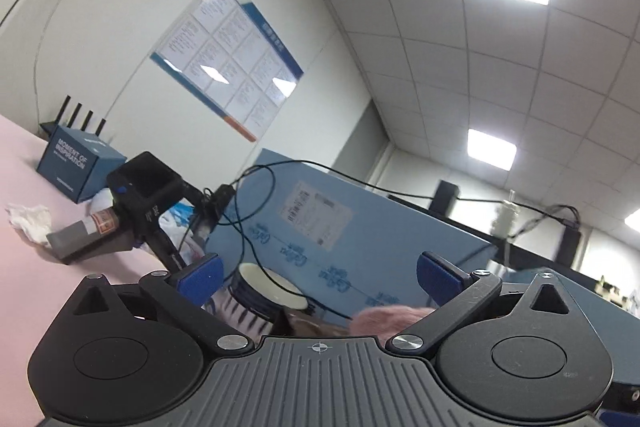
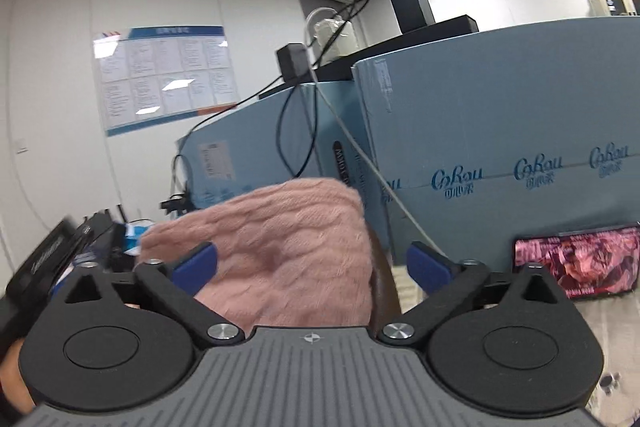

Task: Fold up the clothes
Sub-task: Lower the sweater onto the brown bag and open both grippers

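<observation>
Item: your left gripper (image 1: 318, 273) and right gripper (image 2: 312, 265), both released beside the pink fuzzy sweater (image 2: 280, 247); risk: its loose fold slumping apart.

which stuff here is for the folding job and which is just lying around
For the job:
pink fuzzy garment
left hand-held gripper, open
right hand-held gripper, open

Lying about:
blue cartons
dark blue box
crumpled tissue
phone, screen lit
wall poster

The pink sweater (image 2: 280, 251) is fuzzy, cable-knit cloth. Behind it, blue cardboard boxes (image 2: 500, 131) look matt and smooth. The wall poster (image 1: 232, 55) is glossy, catching glare. The pink bench (image 1: 24, 267) looks matt.
</observation>
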`<action>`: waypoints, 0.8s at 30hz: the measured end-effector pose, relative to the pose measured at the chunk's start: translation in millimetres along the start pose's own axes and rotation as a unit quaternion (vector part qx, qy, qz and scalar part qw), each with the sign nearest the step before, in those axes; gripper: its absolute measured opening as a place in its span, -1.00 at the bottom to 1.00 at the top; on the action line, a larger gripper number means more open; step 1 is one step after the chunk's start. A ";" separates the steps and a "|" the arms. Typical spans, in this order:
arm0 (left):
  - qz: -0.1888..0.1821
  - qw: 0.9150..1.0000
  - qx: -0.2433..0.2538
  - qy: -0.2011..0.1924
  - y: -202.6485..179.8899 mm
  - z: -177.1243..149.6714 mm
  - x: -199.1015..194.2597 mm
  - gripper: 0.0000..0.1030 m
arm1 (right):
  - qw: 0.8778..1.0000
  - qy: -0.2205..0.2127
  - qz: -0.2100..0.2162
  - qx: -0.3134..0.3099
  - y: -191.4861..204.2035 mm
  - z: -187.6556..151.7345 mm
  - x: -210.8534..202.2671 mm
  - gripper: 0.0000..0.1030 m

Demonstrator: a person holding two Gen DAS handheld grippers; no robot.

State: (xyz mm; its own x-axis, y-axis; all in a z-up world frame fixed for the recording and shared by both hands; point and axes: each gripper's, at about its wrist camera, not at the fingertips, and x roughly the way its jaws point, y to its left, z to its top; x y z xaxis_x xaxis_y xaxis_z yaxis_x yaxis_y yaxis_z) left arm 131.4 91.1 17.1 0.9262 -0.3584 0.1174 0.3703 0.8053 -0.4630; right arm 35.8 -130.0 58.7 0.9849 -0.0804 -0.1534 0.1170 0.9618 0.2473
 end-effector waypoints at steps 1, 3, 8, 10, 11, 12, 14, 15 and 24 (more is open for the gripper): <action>-0.003 1.000 0.009 0.009 -6.9 1.2 -6.7 1.00 | 1.000 0.005 0.005 -0.006 0.9 -3.8 -5.5 1.00; -0.004 0.999 0.035 0.032 -23.7 -0.9 -23.7 1.00 | 1.000 0.012 0.017 -0.015 3.4 -9.0 -15.4 1.00; 0.034 0.993 0.078 0.076 -54.1 -11.9 -61.6 1.00 | 1.000 -0.001 0.021 -0.015 -0.5 -21.5 -41.6 1.00; 0.063 0.991 0.081 0.084 -60.2 -18.4 -71.0 1.00 | 1.000 -0.010 0.018 -0.016 -5.4 -26.8 -49.7 1.00; 0.074 0.990 0.076 0.092 -61.7 -22.2 -74.5 1.00 | 1.000 -0.014 0.017 -0.016 -8.7 -29.6 -53.1 1.00; 0.081 0.989 0.072 0.100 -63.6 -26.2 -77.6 1.00 | 1.000 -0.018 0.016 -0.016 -12.0 -32.4 -56.2 1.00; 0.088 0.987 0.064 0.119 -68.6 -35.2 -82.1 1.00 | 1.000 -0.016 0.014 -0.010 -20.0 -39.0 -59.0 1.00; 0.088 0.986 0.066 0.127 -71.8 -39.7 -83.7 1.00 | 1.000 -0.012 0.014 -0.010 -23.2 -41.6 -58.6 1.00; 0.129 0.975 0.151 0.096 -100.4 -58.9 -96.1 1.00 | 0.998 -0.048 0.004 -0.030 -33.7 -51.8 -59.5 1.00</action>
State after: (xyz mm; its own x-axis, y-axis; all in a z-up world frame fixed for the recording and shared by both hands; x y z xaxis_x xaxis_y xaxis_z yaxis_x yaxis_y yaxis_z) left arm 1.1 16.9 0.5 0.9717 -0.1837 -0.1486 0.1574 0.9723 -0.1727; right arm -33.4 -144.1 9.9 0.9939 -0.0937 -0.0581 0.1032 0.9762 0.1906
